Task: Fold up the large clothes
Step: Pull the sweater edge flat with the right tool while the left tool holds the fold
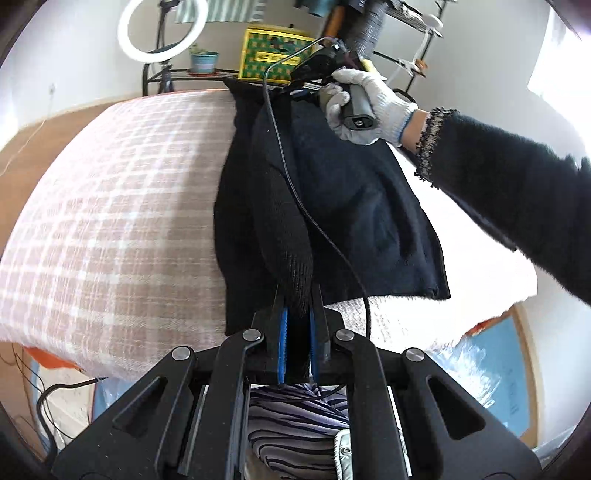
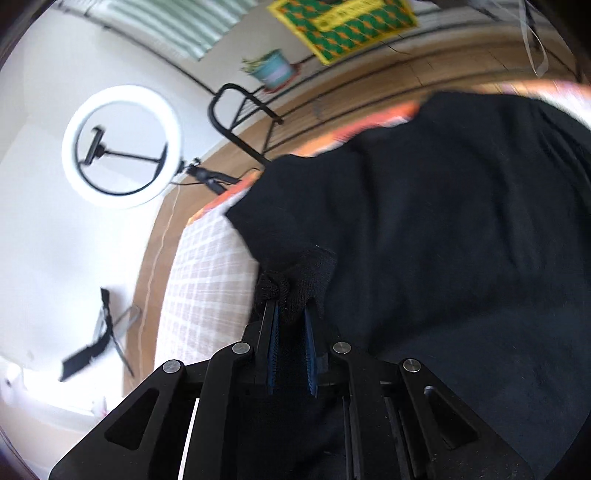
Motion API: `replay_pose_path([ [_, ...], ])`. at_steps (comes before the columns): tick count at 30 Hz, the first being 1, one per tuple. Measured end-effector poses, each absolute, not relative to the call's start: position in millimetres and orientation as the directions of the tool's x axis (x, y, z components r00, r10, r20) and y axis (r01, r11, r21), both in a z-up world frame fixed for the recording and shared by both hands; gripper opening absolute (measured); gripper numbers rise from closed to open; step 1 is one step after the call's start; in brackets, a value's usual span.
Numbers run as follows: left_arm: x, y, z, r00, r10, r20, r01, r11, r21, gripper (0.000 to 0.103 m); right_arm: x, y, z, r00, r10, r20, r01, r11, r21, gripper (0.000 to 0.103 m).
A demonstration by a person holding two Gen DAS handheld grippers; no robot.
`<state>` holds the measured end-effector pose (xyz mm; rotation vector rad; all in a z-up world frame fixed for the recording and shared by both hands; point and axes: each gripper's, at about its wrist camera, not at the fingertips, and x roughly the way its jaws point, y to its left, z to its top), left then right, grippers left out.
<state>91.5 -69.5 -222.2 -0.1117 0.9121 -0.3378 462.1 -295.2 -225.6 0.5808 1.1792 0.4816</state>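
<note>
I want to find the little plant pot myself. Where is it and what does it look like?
Look past the checked bedspread to the black metal rack by the white wall. On its shelf, between the white ring light and the yellow-and-green box, stands the plant pot. It is the only small, round, pale blue-green thing there, with thin green leaves sticking out on top.

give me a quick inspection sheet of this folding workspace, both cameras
surface: pink plaid cover, white towel beside it
job's things: black sweater lying across it
clutter: nothing seen on the surface
grippers: left gripper shut on a ribbed cuff; right gripper shut on black knit
cables: black cable draped over the sweater
surroundings: ring light, potted plant, yellow-green box, metal rack
</note>
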Motion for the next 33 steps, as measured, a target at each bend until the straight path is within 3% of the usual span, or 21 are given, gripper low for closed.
replay_pose_path([
  [5,95.3,-70.5,-230.1,0.546,-0.329,-0.771,0.235,0.943,-0.236,0.007,466.8,-292.1,-223.2,0.258,0.559,-0.788,-0.109,0.827,0.551,0.019],
  [9,98.2,-72.7,-240.6,0.521,-0.344,-0.781,0.234,0.938,-0.256,0.007,467.7,-294.6,-190.7,0.337,0.44,-0.832,-0.204,0.897,0.392,0.028],
  [15,101.1,-77.6,-248.3,0.502,-0.363,-0.785,0.254,0.929,-0.267,0.007,465.8,-254.2,-150.2,0.34,0.57,-0.748,-0.439,0.8,0.41,0.031],
  [20,105.9,-77.1,-256.0,0.485,-0.373,-0.791,0.244,0.926,-0.287,0.007,482.2,-196.4,-182.9,0.229,0.549,-0.803,-0.519,0.767,0.377,0.03],
  [24,106.5,-77.0,-259.8,0.476,-0.379,-0.793,0.244,0.924,-0.295,0.007,512.3,-190.0,-201.6,0.275,0.473,-0.837,-0.49,0.818,0.302,0.03],
  [30,107.0,-80.7,-258.0,0.48,-0.378,-0.792,0.258,0.923,-0.285,0.007,555.4,-242.4,-220.7,0.378,0.325,-0.867,-0.24,0.939,0.248,0.03],
  [33,105.5,-81.8,-255.1,0.492,-0.366,-0.79,0.267,0.927,-0.264,0.007,546.7,-260.9,-209.4,0.393,0.365,-0.844,-0.241,0.927,0.289,0.03],
])
